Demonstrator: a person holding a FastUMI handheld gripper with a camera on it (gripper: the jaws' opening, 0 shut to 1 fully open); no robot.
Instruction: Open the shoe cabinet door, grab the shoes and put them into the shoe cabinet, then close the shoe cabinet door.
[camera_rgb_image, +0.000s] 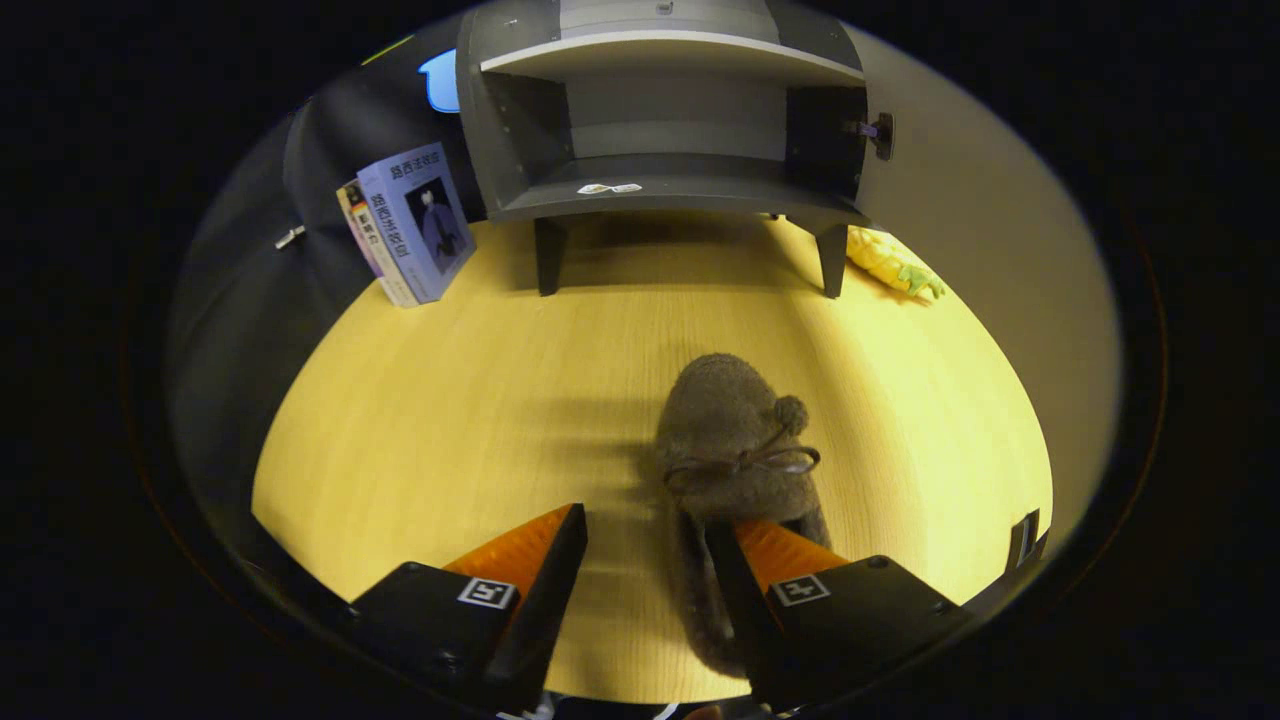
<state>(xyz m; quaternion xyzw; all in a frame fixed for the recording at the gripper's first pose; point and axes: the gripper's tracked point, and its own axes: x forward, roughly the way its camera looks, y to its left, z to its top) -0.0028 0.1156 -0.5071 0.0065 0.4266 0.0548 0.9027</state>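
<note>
Gripper (645, 560) at lower centre of the frame, fingers spread apart with bare tabletop showing in the gap. Nothing clamped between them. Right finger (775, 555) sits over the heel end of the shoe; it appears to be inside or on the shoe's opening, though the overlap hides whether it actually touches. Left finger (530, 550) stands clear of the shoe, over the wood.

Shoe (735, 440): fuzzy brown slipper with a thin bow and a small pom-pom, lying on the wooden table (450, 420) right of centre, toe pointing away toward the cabinet, heel running down beside and under the right finger.

Shoe cabinet (665, 190) at upper centre, grey, on short legs, standing on the far part of the table. Front is open; a shelf and a lower compartment are visible. Door (990, 230) swung out to the right, pale inner face showing.

Books (410, 225) lean upright at upper left, beside the cabinet's left side. Yellow plush toy (890, 262) with a green end lies near the cabinet's right leg.
</note>
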